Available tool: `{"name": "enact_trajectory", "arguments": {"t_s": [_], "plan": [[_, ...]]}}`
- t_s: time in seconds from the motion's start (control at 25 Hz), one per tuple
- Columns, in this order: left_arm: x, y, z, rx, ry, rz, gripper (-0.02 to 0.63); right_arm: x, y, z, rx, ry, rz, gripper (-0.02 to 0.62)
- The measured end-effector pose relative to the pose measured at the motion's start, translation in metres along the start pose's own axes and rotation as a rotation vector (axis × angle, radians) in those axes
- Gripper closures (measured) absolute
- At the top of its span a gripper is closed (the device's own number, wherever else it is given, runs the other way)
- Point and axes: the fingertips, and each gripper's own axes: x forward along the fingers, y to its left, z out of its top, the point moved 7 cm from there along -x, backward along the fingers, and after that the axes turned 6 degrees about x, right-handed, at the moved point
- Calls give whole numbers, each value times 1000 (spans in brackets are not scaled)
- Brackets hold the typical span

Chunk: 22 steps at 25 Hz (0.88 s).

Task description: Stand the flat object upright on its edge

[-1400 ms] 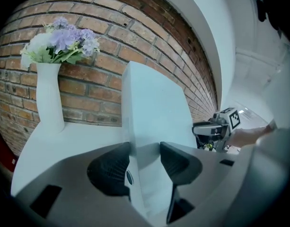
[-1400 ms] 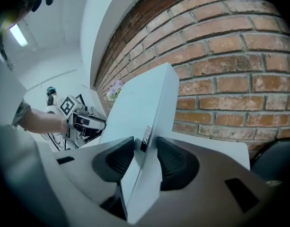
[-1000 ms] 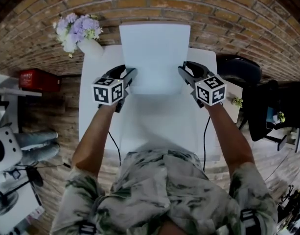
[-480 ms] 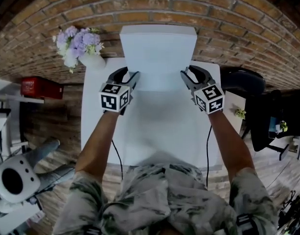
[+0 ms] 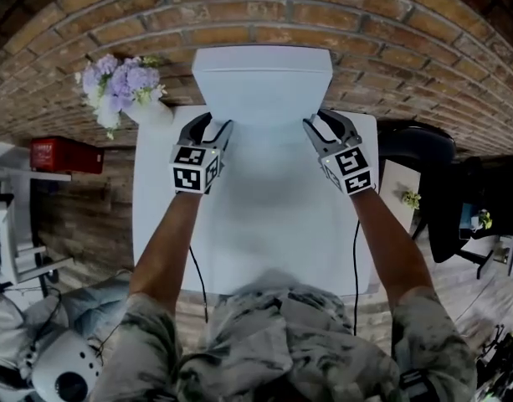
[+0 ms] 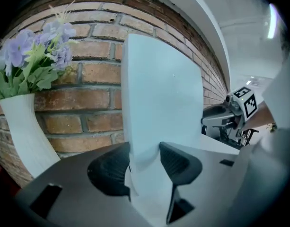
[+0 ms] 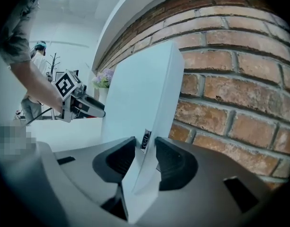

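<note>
Open over the near and middle of the white table (image 5: 273,224): free to reach across from the front. Blocked at the back by the white panel (image 5: 263,82), upright on its edge close before the brick wall (image 5: 239,11). Taken up at both side edges of the panel: left gripper (image 5: 216,124) clamped on one, right gripper (image 5: 319,120) closing on the other, panel between its jaws. Crowded at the back left corner by a vase of flowers (image 5: 151,111), near the left gripper. Hemmed beyond the right edge by a dark chair (image 5: 415,141).

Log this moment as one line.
white board: near-upright before brick wall | left gripper: gripping left edge | right gripper: jaws closing on right edge
</note>
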Motion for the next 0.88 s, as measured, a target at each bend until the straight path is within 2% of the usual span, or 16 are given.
{"name": "enact_trajectory", "arguments": {"t_s": [0.52,0.88], "plan": [[35,13,1,50,-19,57,391,31,-19,-6,-76,-7,-68,443],[42,17,1,55,-30,59,391,36,-21,-7,-62,-25,-81,442]]}}
